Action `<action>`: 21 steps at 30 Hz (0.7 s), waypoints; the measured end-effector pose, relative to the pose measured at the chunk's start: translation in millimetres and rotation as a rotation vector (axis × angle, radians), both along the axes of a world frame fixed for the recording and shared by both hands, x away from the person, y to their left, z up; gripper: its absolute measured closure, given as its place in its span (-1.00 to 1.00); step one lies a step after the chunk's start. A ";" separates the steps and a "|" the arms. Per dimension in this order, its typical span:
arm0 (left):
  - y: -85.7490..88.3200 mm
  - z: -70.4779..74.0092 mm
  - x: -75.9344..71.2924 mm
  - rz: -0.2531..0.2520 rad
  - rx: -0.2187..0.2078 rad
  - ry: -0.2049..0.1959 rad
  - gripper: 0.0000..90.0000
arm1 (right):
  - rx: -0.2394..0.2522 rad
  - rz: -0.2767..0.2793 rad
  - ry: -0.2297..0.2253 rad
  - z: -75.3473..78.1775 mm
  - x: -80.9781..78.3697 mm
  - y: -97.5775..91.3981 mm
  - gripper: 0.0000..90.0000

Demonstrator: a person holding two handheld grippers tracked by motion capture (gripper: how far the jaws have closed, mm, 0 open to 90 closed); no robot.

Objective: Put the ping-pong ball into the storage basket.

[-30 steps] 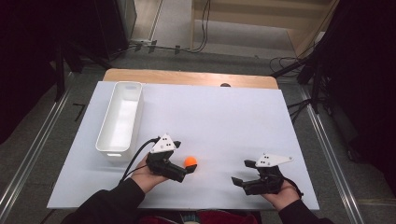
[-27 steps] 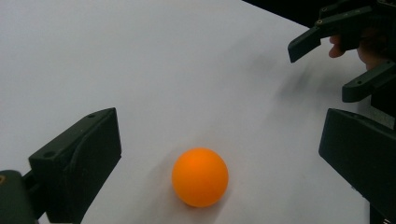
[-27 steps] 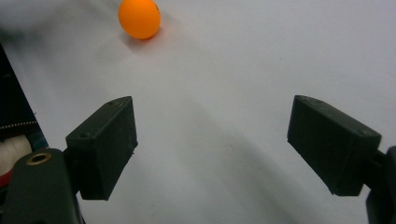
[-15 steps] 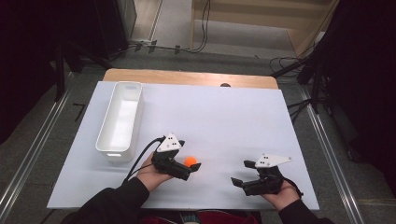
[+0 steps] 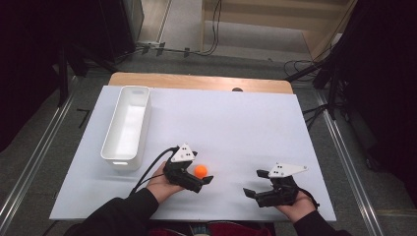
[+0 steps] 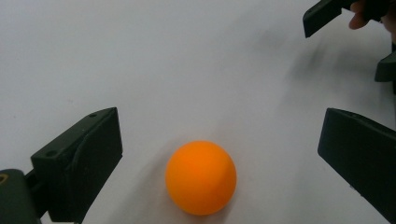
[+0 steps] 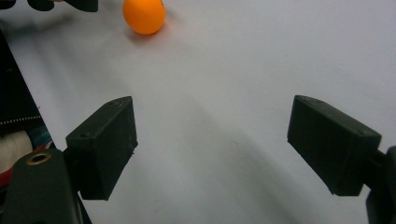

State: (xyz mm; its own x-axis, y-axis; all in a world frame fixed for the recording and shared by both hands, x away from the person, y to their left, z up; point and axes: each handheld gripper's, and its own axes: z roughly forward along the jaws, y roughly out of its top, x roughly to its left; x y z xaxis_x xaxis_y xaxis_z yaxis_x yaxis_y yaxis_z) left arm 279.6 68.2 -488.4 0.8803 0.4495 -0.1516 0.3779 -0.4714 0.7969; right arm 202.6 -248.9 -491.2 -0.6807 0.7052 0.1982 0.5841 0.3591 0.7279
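The high view takes in the white table and a white tray at far left. The left gripper view shows the orange ball, smooth and round, resting on the table between the spread jaws of the left gripper, touching neither. The right gripper, jaws apart and holding nothing, sits well right of the ball.

We see right gripper jaws wide apart over white table; orange ball far ahead.
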 end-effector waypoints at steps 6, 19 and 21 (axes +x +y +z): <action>-1.1 -5.1 -1.3 0.007 -0.009 0.017 -1.00 | -0.006 0.004 -0.006 -0.6 0.1 0.2 -0.68; -2.8 -14.8 -0.9 0.004 0.052 0.015 -1.00 | -0.013 0.014 -0.003 -1.2 -0.1 1.9 -0.68; -3.3 -16.3 -1.0 0.007 0.059 0.015 -1.00 | -0.012 0.014 -0.001 -1.2 -0.4 2.0 -0.68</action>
State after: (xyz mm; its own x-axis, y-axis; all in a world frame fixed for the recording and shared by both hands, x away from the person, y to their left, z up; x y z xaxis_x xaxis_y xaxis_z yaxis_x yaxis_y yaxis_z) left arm 278.5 64.9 -504.7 0.8751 0.4638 -0.1382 0.3932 -0.5149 0.7618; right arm 202.2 -247.0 -492.3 -0.6909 0.6978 0.1889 0.5782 0.3766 0.7238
